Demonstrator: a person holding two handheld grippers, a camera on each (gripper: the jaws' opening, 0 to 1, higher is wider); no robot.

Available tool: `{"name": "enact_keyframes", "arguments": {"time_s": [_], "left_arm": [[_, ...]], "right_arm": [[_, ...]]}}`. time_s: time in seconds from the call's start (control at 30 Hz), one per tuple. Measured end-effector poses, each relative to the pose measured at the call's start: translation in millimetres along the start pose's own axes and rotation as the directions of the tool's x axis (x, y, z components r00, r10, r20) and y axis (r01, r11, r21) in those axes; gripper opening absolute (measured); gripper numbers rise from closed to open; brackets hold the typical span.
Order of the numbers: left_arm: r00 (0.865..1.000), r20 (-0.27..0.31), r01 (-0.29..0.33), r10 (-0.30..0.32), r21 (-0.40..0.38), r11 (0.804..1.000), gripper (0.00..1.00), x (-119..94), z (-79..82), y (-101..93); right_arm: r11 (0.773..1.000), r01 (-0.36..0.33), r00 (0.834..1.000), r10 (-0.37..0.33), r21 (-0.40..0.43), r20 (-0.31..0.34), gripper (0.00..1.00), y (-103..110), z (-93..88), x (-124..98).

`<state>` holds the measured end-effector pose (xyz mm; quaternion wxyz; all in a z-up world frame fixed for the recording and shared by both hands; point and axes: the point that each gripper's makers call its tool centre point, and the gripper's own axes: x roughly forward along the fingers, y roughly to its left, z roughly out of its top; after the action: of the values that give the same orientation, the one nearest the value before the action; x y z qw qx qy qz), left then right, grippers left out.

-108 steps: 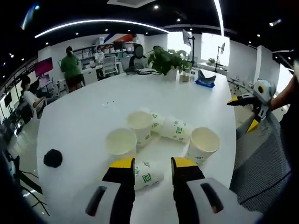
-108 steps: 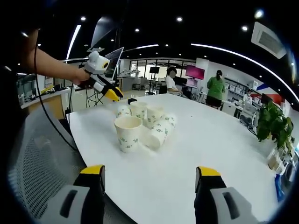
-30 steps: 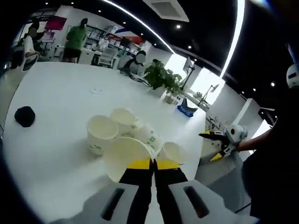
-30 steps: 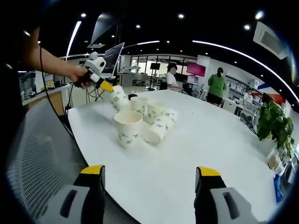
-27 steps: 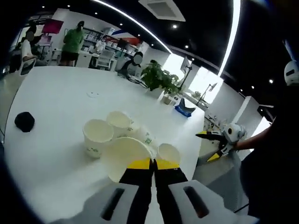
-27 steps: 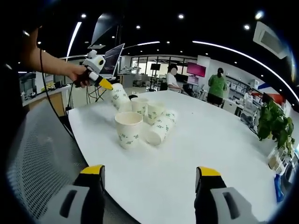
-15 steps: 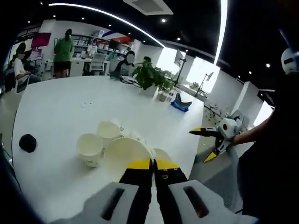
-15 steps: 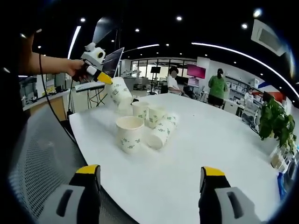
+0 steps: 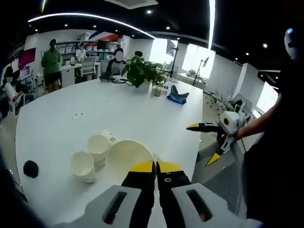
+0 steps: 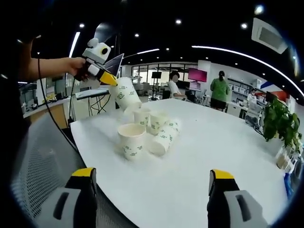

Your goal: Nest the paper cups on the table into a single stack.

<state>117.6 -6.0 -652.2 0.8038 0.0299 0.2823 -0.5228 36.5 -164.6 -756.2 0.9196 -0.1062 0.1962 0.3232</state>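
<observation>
In the left gripper view the left gripper has its yellow-tipped jaws pressed together on the rim of a paper cup, mouth facing the camera. From the right gripper view you can see how it's being held — a hand at the end of a bare forearm reaching in from the left carries the gripper up in the air, and the lifted cup hangs tilted, off the white table, just above the far cups of the cluster.

The rest of the cups sit near the table edge: an upright cup closest to the right camera, two more upright ones behind it, and a cup lying on its side just beside them, touching or nearly so.

The right gripper hovers low over the near table edge with its jaws spread wide, nothing between them. In the left gripper view it shows at the right, held out past the table edge, jaws splayed apart.

Far side of the table has a potted plant, and there's a small black object on the table well apart from the cups.
</observation>
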Motion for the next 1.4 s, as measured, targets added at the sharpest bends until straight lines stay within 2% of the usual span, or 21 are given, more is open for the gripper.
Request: {"name": "enact_keyframes", "arguments": {"time_s": [0.13,0.27,0.37,0.73,0.93,1.07,1.4], "left_arm": [[1.0,-0.013,0.007,-0.007,-0.003,1.0,0.0,8,2.1,-3.2],[0.998,-0.058,0.002,0.0,0.034,0.999,0.0,19,-1.9,-7.8],[0.994,-0.111,0.001,0.007,0.08,0.997,0.0,25,-8.5,-12.9],[0.978,-0.21,0.023,0.012,0.165,0.986,0.0,41,-23.9,-24.9],[0.967,-0.252,0.03,0.019,0.189,0.982,0.0,47,-35.4,-17.3],[0.957,-0.286,0.02,0.045,0.22,0.975,0.0,49,-44.2,-8.1],[0.948,-0.315,0.038,0.036,0.225,0.974,0.0,59,-54.7,-10.6]], "right_arm": [[1.0,0.003,1.0,-0.002,0.006,-0.006,0.99,-1,-1.5,0],[1.0,0.004,1.0,-0.004,0.006,-0.011,0.98,-1,-2.2,0],[1.0,0.005,1.0,-0.005,0.006,-0.014,0.98,-1,-2.5,0],[1.0,0.016,0.999,-0.015,0.001,-0.029,0.95,-3,-4.7,-1],[1.0,0.014,0.999,-0.014,-0.002,-0.034,0.95,-2,-5.5,-1],[1.0,0.017,0.999,-0.017,-0.003,-0.037,0.94,-3,-5.9,-1],[1.0,0.02,0.999,-0.02,0.0,-0.038,0.93,-4,-6.3,-2]]}}
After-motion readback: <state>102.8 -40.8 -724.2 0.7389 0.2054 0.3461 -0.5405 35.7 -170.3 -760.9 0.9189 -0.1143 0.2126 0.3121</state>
